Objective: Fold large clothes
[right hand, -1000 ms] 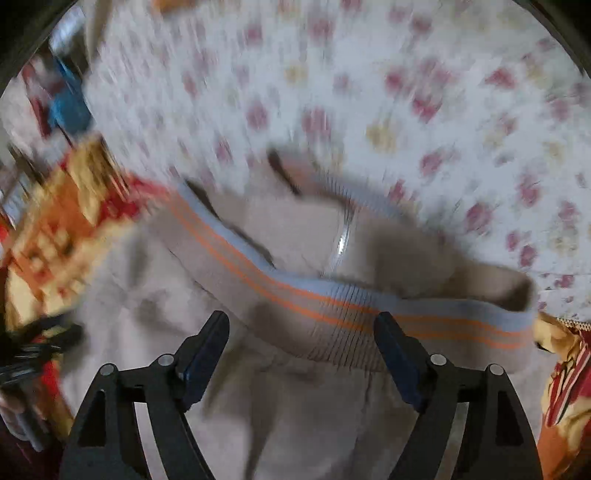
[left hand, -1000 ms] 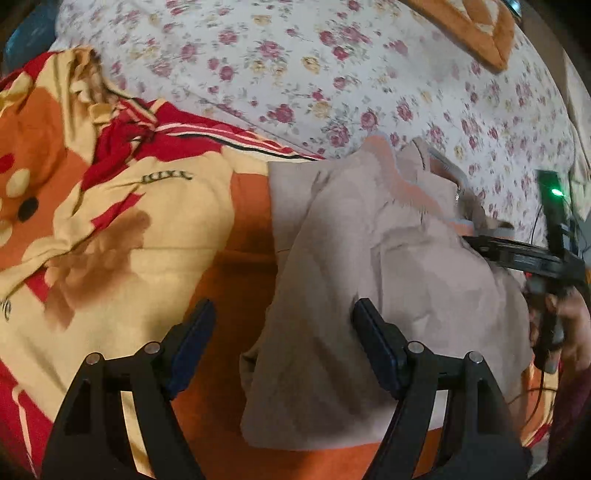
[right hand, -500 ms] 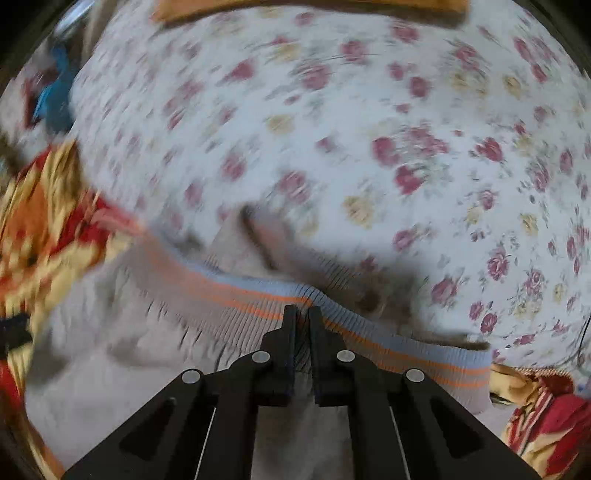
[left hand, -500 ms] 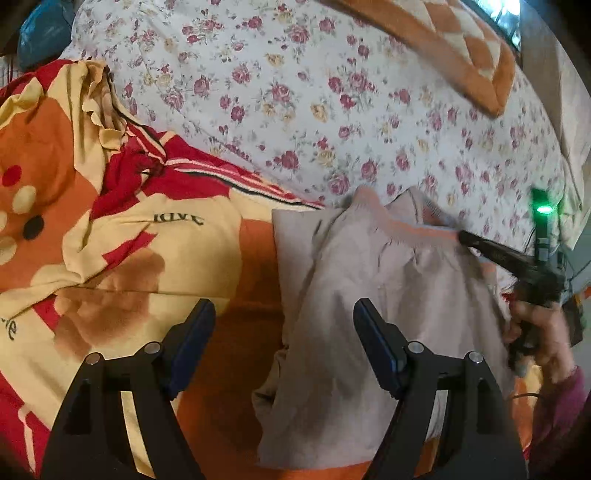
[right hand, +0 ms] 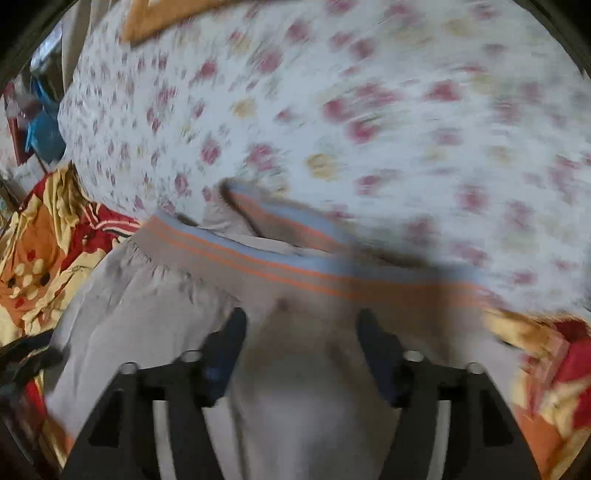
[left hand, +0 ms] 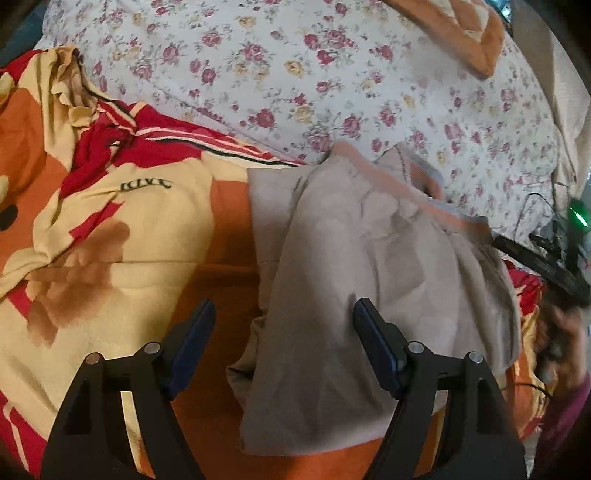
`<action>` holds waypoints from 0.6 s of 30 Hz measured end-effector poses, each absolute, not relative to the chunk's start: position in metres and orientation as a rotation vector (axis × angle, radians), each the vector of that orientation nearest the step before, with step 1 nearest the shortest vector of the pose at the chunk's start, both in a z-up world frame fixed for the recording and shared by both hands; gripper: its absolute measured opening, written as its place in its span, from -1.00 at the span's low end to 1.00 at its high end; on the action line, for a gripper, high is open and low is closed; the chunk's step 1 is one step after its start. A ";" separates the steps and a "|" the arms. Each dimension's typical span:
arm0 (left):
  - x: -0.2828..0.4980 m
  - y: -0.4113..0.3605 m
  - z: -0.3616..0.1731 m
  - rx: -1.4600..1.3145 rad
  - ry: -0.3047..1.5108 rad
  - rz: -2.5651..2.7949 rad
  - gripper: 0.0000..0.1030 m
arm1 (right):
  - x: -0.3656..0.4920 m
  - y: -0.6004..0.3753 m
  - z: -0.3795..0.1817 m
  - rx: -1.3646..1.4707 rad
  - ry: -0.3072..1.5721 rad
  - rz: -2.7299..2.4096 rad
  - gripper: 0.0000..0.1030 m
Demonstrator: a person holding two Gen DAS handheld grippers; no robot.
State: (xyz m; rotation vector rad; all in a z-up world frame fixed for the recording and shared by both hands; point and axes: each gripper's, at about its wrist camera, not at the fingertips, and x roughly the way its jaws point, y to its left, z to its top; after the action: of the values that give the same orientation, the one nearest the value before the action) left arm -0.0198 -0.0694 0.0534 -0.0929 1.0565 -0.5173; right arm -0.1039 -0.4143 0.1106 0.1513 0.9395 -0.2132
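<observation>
1. left gripper (left hand: pixel 282 325), bottom of frame, jaws spread wide as before, holding nothing.
2. right gripper (right hand: pixel 299 332), pinched together half a second ago, now spread apart.
3. beige garment (left hand: pixel 362 266) lies mid-frame on the orange blanket (left hand: pixel 110 221).
4. striped waistband (right hand: pixel 295 262) sits released against the floral sheet (right hand: pixel 369 110) beyond.

There are two grippers, the left gripper (left hand: pixel 282 325) and the right gripper (right hand: pixel 299 332). There is one beige garment (left hand: pixel 354 266), one orange patterned blanket (left hand: pixel 110 206), one floral sheet (left hand: pixel 295 74), and one orange cushion (left hand: pixel 465 33).
</observation>
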 end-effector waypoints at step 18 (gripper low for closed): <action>-0.027 -0.066 0.048 -0.050 1.063 -0.473 0.76 | -0.247 -0.485 0.086 0.420 0.917 -0.390 0.54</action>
State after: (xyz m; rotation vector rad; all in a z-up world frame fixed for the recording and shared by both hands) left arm -0.0270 -0.0655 0.0476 -0.0504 1.0627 -0.4731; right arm -0.2473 -0.4849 0.0856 0.4199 0.9167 -0.3899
